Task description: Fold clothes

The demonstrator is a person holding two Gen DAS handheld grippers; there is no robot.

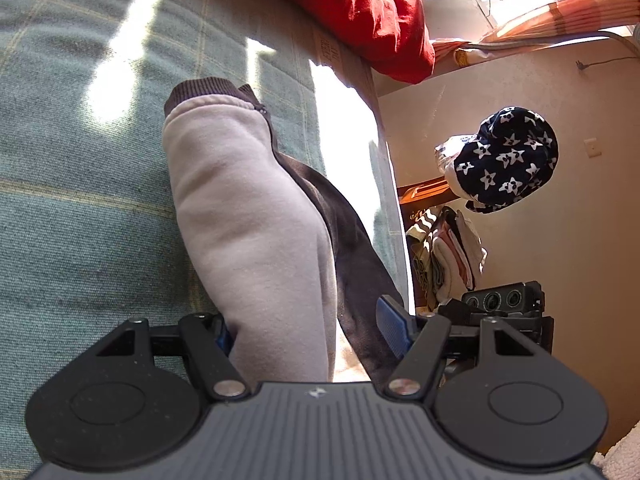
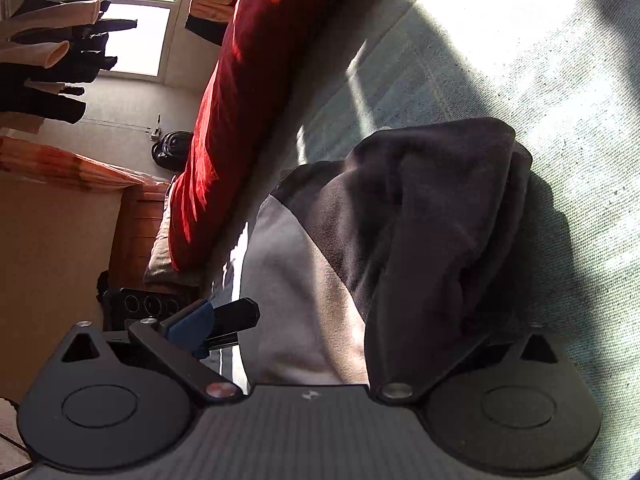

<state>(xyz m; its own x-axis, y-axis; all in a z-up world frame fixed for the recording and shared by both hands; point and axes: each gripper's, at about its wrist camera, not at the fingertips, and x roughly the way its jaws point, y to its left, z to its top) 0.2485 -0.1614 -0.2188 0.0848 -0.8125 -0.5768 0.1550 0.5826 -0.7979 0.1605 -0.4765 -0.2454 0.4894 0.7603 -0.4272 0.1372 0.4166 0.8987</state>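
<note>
A folded jacket lies on the green plaid bed cover (image 1: 80, 200). In the left wrist view its pale lilac fleece panel (image 1: 248, 216) and dark brown side (image 1: 348, 248) run away from me to a ribbed brown cuff (image 1: 200, 90). My left gripper (image 1: 308, 332) stands wide open with this thick bundle between its blue pads (image 1: 394, 330). In the right wrist view the jacket (image 2: 400, 240) shows grey and dark brown. My right gripper (image 2: 380, 320) is open; its left finger (image 2: 208, 322) is free of the cloth, and dark cloth drapes over and hides the right finger.
A red blanket (image 2: 240, 100) is heaped along the bed's far side. Beyond the bed edge (image 1: 396, 220) are a beige wall, a star-patterned dark cloth (image 1: 508, 160), a pile of folded laundry (image 1: 448, 256), a wooden cabinet (image 2: 136, 232), hanging clothes (image 2: 48, 60) and a bright window.
</note>
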